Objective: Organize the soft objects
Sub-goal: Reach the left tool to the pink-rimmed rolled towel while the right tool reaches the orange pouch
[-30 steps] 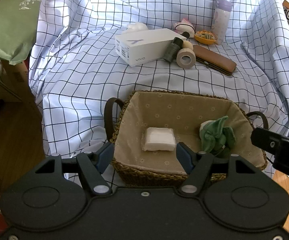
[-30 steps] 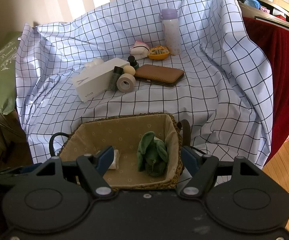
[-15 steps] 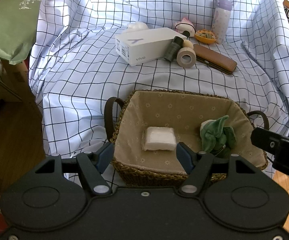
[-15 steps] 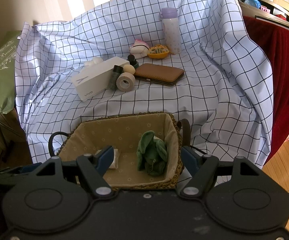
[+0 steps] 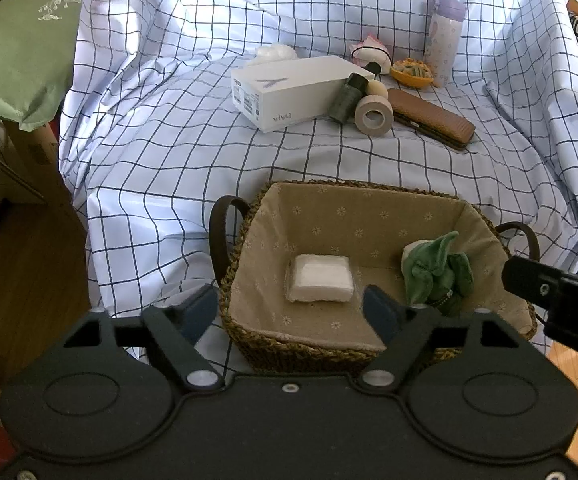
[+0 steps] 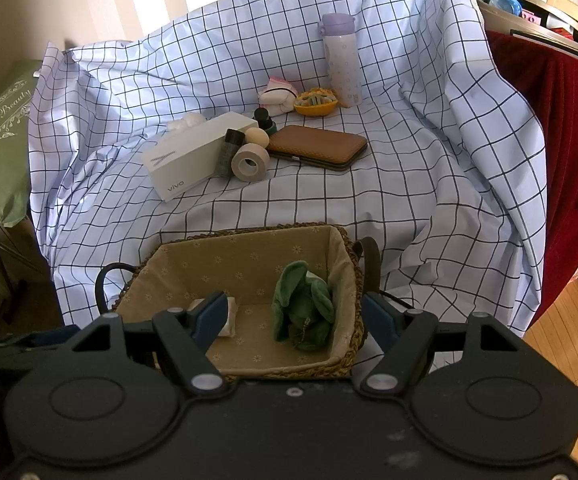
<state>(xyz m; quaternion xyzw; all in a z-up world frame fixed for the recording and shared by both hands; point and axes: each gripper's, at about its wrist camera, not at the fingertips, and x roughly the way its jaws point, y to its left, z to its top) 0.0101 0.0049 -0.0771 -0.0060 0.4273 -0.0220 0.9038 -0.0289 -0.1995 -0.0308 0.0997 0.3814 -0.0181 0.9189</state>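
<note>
Left claw: low centre of the left wrist view, over the near rim of the basket; its jaws have just been opening and stand wide, nothing between the pads.
Right claw: low centre of the right wrist view, jaws apart, gripping nothing, above the basket's near edge.
Basket: woven, cloth-lined, with dark handles, lower middle of the frame on the checked cloth.
White pad: flat on the basket floor, left of centre.
Green plush toy: slumped in the basket's right end, against the lining.
White fluffy piece: upper middle, behind the white box.
Other items, upper right: tape roll, brown case, lilac bottle.
</note>
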